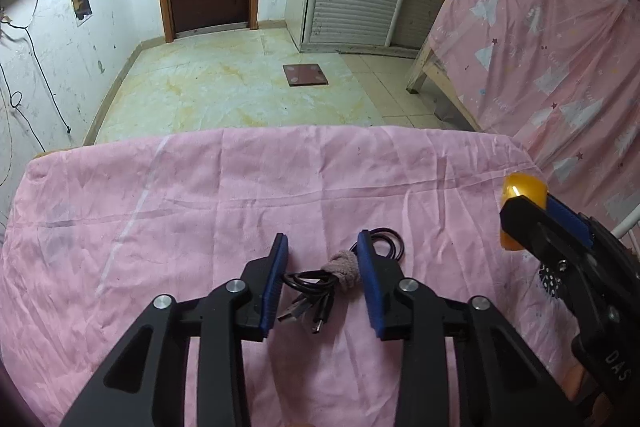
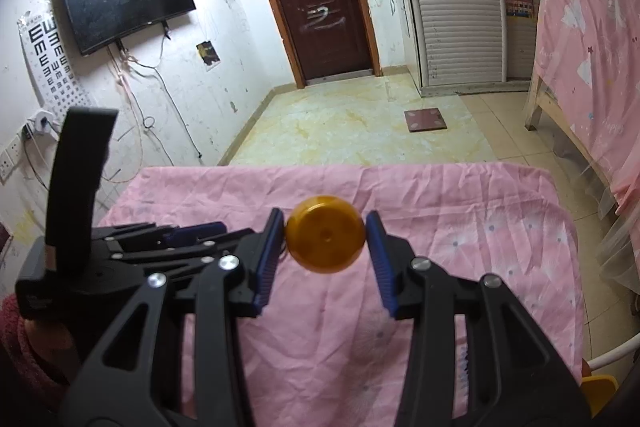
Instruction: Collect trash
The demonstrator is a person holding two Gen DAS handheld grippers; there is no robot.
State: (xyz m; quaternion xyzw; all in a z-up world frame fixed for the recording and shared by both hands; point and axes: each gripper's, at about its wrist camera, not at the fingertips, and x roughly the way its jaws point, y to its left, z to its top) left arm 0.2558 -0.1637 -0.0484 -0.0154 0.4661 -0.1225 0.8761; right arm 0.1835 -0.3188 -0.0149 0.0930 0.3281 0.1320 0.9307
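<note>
Right wrist: round amber lid (image 2: 325, 240), central dimple, between right tongs (image 2: 325, 223)

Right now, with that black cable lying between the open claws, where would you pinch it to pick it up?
At the knotted tan band binding the black cable: it gathers every loop. The open left gripper should drop straight down from above, since the bundle lies flat on the pink sheet.
</note>
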